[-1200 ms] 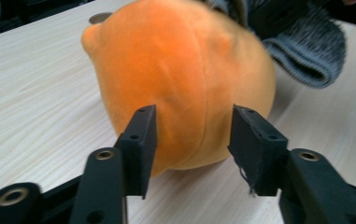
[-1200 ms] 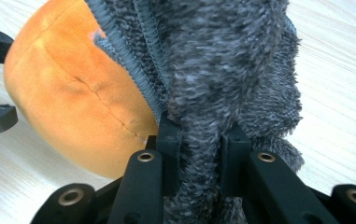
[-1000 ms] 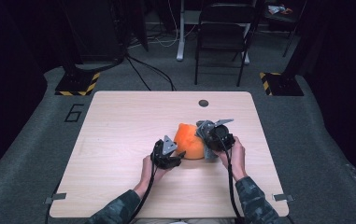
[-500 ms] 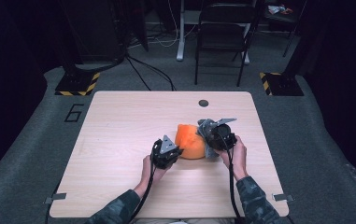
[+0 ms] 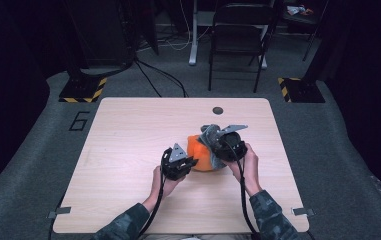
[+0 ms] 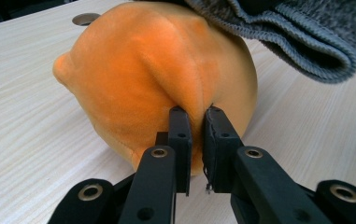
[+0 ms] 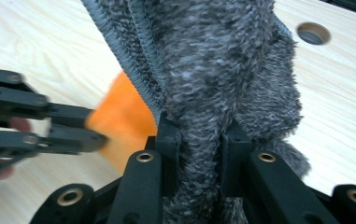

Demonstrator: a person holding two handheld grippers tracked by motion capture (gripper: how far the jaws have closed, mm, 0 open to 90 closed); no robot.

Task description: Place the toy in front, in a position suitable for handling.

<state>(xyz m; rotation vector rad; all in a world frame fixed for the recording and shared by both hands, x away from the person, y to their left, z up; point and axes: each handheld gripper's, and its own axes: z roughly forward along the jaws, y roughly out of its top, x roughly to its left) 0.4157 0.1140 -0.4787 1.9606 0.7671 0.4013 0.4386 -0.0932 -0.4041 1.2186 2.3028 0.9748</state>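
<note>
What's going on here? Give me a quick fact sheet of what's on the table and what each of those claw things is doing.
Surface: wooden table
Main item: orange plush toy, resting on the table
Second item: grey fuzzy cloth, draped over the plush
Left gripper: just closed, pinching a fold of the plush
Right gripper: shut on the cloth
Held by: a person's hands

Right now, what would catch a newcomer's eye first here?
The bright orange plush toy near the middle of the pale wooden table, with the left tool pinching a fold of it. Just above it, the right tool grips a fuzzy grey cloth.
</note>
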